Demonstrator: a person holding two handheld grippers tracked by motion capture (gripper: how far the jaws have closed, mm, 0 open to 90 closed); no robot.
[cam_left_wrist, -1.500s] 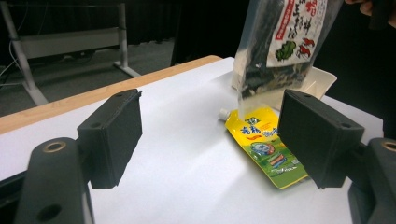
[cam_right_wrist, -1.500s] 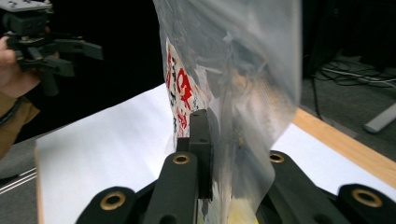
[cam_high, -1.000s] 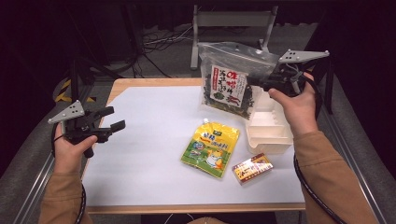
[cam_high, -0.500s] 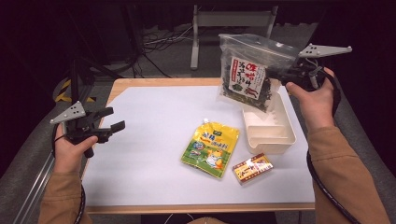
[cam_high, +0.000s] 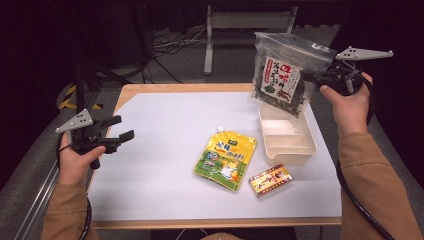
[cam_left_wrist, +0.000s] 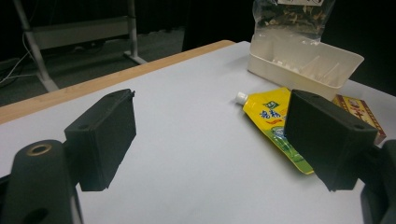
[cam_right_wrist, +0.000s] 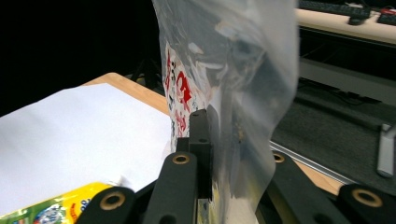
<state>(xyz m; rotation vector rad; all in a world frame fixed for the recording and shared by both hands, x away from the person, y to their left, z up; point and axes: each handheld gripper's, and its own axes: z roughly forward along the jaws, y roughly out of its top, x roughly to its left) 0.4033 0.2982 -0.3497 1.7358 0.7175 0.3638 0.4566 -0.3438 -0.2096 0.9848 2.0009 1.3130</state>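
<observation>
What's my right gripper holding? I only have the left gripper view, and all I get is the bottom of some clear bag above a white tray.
Observer: The right gripper is shut on a clear bag with a red and white label, pinching its right edge.
Operator: Is the bag resting in the tray?
Observer: No, in the high view it hangs over the far end of the white tray, which sits at the table's right side.
Operator: And my own jaws, from above?
Observer: The left gripper is open, holding nothing, near the table's left edge, well apart from the yellow pouch.
</observation>
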